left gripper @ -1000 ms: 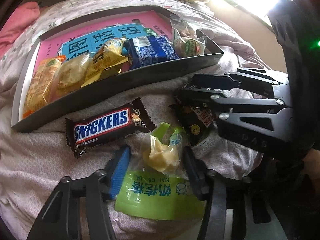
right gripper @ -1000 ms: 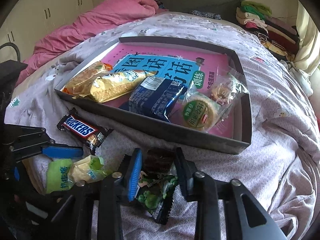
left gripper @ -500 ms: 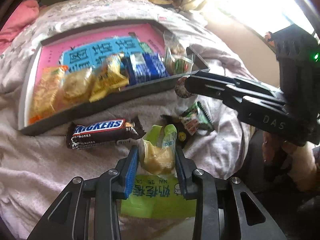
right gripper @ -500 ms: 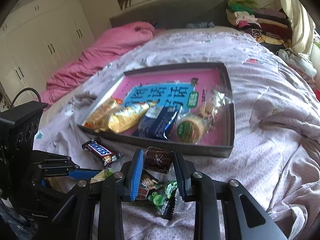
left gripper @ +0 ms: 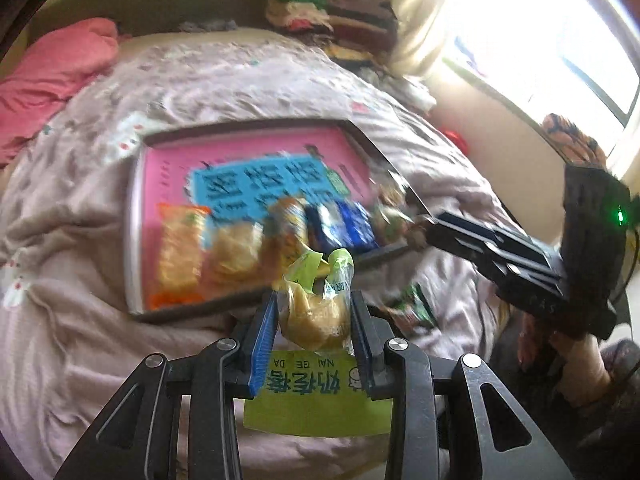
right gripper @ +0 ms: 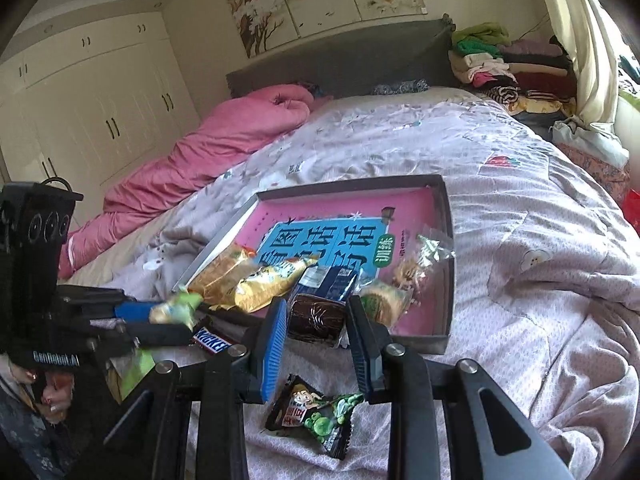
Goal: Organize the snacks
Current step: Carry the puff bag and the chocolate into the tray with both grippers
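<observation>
Bed (left gripper: pixel 100 320) with a quilt carries the tray (left gripper: pixel 136 240) of snacks. Left wrist view: left gripper (left gripper: pixel 314 320) jaws clamped on a green-wrapped pastry (left gripper: pixel 312 316), lifted at the tray's 6 o'clock rim, likely for dropping in. Right wrist view: right gripper (right gripper: pixel 316 320) jaws clamped on a brown cake (right gripper: pixel 316 316); a green packet (right gripper: pixel 316 416) lies on the bed at 6 o'clock.

both wrist cams close, share tray (left gripper: pixel 138 216) (right gripper: pixel 446 264).
</observation>
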Demonstrator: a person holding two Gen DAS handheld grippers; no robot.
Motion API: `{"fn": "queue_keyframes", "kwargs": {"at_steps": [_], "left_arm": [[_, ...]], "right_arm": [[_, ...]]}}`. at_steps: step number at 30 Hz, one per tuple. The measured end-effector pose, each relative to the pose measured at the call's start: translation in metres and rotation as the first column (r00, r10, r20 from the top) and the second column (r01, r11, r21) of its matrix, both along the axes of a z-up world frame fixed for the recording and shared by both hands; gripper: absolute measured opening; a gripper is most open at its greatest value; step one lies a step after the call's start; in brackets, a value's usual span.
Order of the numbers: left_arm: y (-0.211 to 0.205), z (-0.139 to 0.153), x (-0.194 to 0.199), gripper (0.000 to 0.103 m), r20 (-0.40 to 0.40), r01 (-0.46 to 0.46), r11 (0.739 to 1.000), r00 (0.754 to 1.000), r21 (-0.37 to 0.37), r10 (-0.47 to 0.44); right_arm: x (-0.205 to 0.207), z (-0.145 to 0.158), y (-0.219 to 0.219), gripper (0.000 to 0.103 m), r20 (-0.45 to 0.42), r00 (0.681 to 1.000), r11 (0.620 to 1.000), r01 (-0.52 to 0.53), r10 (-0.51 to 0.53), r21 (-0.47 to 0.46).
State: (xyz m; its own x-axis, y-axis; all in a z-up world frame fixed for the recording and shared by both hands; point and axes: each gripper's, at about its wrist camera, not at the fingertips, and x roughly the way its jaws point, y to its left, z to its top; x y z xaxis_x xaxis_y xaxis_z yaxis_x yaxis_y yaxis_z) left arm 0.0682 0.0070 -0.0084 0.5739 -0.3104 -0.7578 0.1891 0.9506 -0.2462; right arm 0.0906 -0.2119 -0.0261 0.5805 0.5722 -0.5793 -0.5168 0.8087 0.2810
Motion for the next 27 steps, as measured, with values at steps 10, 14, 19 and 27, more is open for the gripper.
{"fn": "queue_keyframes", "kwargs": {"at_steps": [10,14,19,27], "left_arm": [[0.036,0.011,0.014,0.036,0.062,-0.127,0.992,0.99,0.005,0.127],[0.045,0.011,0.022,0.036,0.062,-0.153,0.988,0.986,-0.005,0.153],[0.049,0.011,0.027,0.036,0.077,-0.178,0.984,0.981,-0.013,0.179],[0.048,0.008,0.04,0.036,0.105,-0.195,0.981,0.976,0.01,0.193]], "right_arm": [[0.003,0.005,-0.007,0.031,0.024,0.999,0.999,0.036,-0.037,0.019],[0.006,0.005,-0.01,0.031,0.024,0.998,0.998,0.053,-0.053,0.021],[0.008,0.006,-0.013,0.031,0.035,0.996,0.997,0.079,-0.08,0.018],[0.012,0.008,-0.02,0.031,0.046,0.992,0.993,0.113,-0.114,0.023]]}}
